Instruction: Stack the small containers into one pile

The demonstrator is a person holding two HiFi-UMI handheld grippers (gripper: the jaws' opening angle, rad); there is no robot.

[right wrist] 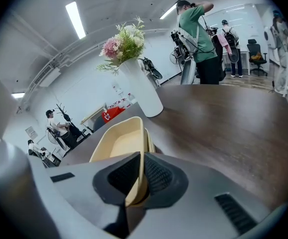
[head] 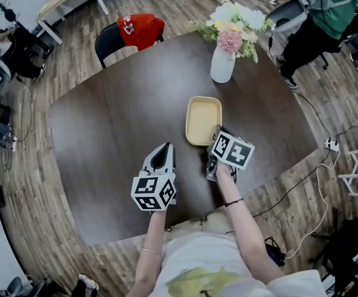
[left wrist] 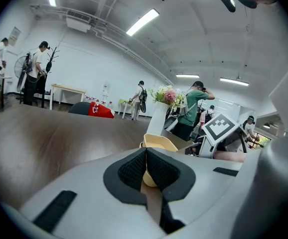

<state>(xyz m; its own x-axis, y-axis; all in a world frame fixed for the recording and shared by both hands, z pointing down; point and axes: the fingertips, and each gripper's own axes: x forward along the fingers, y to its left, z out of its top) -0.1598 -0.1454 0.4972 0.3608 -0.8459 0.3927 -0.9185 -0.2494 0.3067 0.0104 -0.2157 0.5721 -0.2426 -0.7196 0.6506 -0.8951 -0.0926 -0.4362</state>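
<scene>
A pale yellow container lies on the dark round table, just right of its middle. In the right gripper view it shows as the top tray nested in another, whose rim peeks out on the right. My right gripper is shut on the near rim of this pile, pads pressing the thin wall. My left gripper hovers to the left of the pile, shut and holding nothing. In its own view the left gripper has the yellow container ahead, beyond the tips.
A white vase of flowers stands on the table behind the containers. A chair with a red cloth is at the table's far edge. A person in green stands at the upper right. Cables run across the floor to the right.
</scene>
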